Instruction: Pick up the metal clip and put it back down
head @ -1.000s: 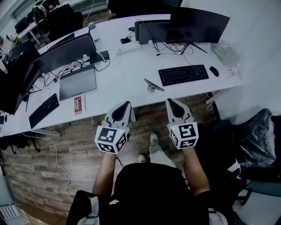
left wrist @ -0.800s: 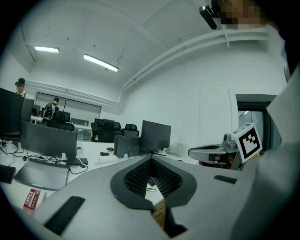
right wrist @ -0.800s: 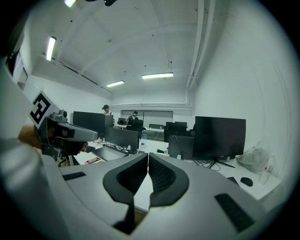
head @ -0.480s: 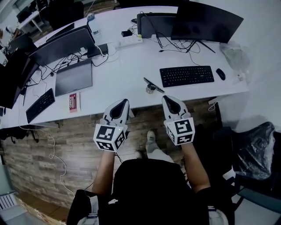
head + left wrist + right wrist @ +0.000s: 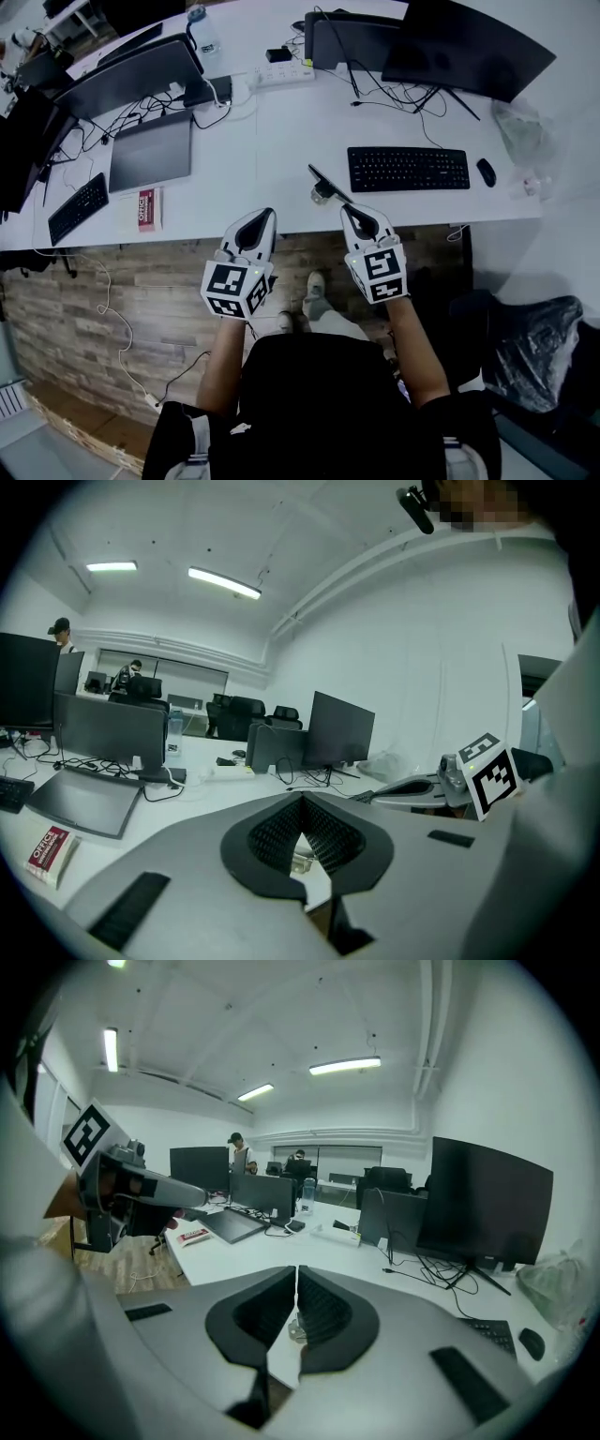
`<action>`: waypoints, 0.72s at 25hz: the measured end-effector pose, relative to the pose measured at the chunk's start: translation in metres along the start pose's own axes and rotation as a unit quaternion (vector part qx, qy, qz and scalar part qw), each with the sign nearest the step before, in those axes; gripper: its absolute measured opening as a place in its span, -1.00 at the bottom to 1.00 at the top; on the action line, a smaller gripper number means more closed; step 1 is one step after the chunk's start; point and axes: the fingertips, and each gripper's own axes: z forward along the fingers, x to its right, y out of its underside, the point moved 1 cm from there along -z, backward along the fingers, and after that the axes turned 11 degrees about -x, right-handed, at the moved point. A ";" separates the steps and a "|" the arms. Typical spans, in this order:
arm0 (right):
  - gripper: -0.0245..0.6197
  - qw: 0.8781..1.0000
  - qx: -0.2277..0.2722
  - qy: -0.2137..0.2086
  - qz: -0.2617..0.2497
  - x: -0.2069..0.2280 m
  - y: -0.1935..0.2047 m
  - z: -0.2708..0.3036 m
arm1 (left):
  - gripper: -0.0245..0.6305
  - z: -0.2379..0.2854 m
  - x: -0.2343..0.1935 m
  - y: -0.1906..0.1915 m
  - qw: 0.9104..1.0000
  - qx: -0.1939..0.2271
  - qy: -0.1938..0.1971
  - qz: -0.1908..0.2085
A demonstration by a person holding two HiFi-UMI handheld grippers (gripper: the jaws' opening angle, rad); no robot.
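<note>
The metal clip [image 5: 324, 187] lies on the white table [image 5: 281, 150] near its front edge, a thin dark arm sticking out of a small shiny base. My right gripper [image 5: 348, 209] is shut and empty, its tip just short of the clip and a little to its right. My left gripper [image 5: 265, 214] is also shut and empty, at the table's edge to the left of the clip. Past the left gripper's [image 5: 302, 797] pads the clip [image 5: 302, 861] shows on the table. It also shows just beyond the tip of the right gripper [image 5: 296, 1267], as a small shiny piece [image 5: 293, 1329].
A black keyboard [image 5: 408, 169] and mouse [image 5: 486, 172] lie right of the clip, with monitors [image 5: 469, 47] behind. To the left are a closed laptop [image 5: 150, 150], a red-and-white box [image 5: 145, 208] and a second keyboard [image 5: 77, 208]. Cables and a power strip [image 5: 281, 73] cross the back.
Both grippers have come forward to the table's front edge, and the right one's tip now sits close to the clip. Their jaws look the same throughout.
</note>
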 end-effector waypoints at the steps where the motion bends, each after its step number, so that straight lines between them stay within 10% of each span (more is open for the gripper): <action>1: -0.84 1.000 -0.008 -0.005 -0.005 0.000 0.001 0.006 | -0.88 0.004 -0.003 0.002 1.000 -0.001 -0.005 -0.003; 18: -0.83 0.981 -0.143 -0.041 -0.123 0.001 0.056 0.118 | -0.88 0.037 -0.049 0.045 0.995 -0.045 -0.069 -0.049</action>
